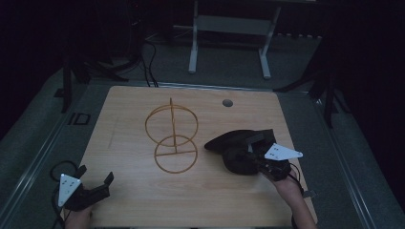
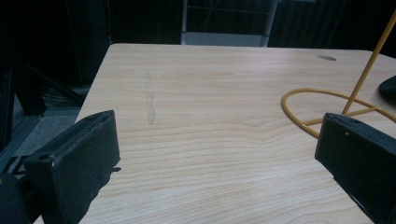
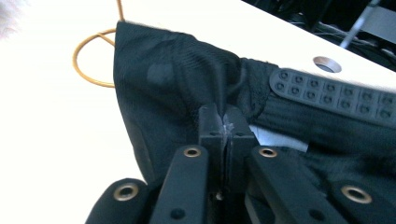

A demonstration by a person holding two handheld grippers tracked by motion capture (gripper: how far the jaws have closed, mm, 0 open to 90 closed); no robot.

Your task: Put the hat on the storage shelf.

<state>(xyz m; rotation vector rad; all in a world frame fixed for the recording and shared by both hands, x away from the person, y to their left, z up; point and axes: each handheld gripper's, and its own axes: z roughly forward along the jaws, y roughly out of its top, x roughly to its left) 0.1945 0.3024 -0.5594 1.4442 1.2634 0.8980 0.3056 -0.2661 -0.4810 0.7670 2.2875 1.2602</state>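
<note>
A black cap lies on the wooden table, right of centre. My right gripper comes at it from the near right, and its jaws are shut on the cap's black fabric at the back, beside the snap strap. A yellow wire stand with two rings on an upright post stands in the table's middle, just left of the cap. My left gripper rests at the near left corner, open with bare table between its fingers; the wire stand is ahead to its right.
A round cable hole sits in the table's far right part. Beyond the far edge stands a white metal frame on the floor, with dark cables at its left. Open wood lies between the left gripper and the stand.
</note>
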